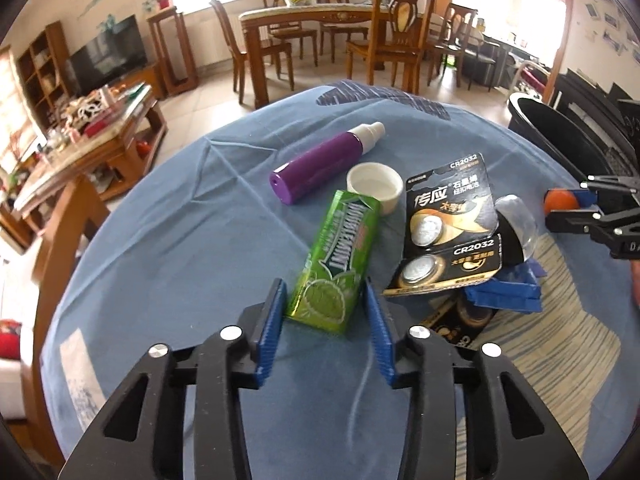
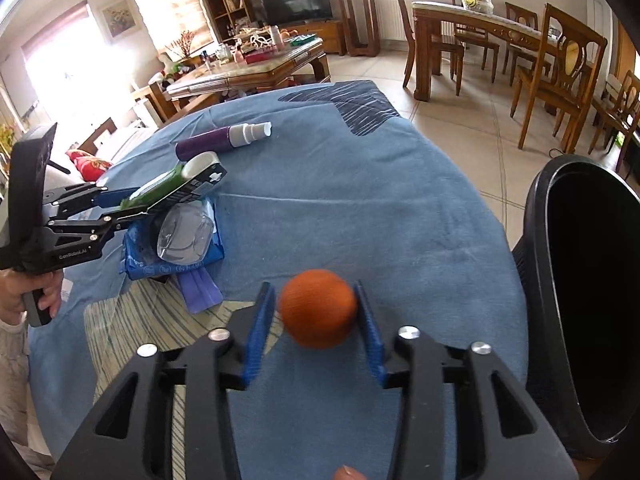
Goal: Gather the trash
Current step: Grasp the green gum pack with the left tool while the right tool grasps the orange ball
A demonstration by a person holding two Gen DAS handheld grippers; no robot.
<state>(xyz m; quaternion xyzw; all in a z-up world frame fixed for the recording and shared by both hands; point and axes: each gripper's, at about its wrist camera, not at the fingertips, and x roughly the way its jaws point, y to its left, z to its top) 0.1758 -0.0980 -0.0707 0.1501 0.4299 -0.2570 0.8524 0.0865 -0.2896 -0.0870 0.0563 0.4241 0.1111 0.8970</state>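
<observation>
A green gum pack (image 1: 332,264) lies on the blue tablecloth (image 1: 180,240). Its near end sits between the blue pads of my left gripper (image 1: 324,286), which touch both of its sides. In the right wrist view the left gripper (image 2: 132,204) holds that green pack (image 2: 160,190) at the left. My right gripper (image 2: 314,288) is closed on an orange ball (image 2: 318,308), one pad against each side. The ball (image 1: 560,200) and the right gripper (image 1: 576,206) also show at the right edge of the left wrist view.
A purple spray bottle (image 1: 320,164), a white cap (image 1: 374,188), a coin battery card (image 1: 448,208), a clear plastic shell (image 1: 520,220) and a blue wrapper (image 1: 508,292) lie near the pack. A black bin (image 2: 580,280) stands off the table's right side.
</observation>
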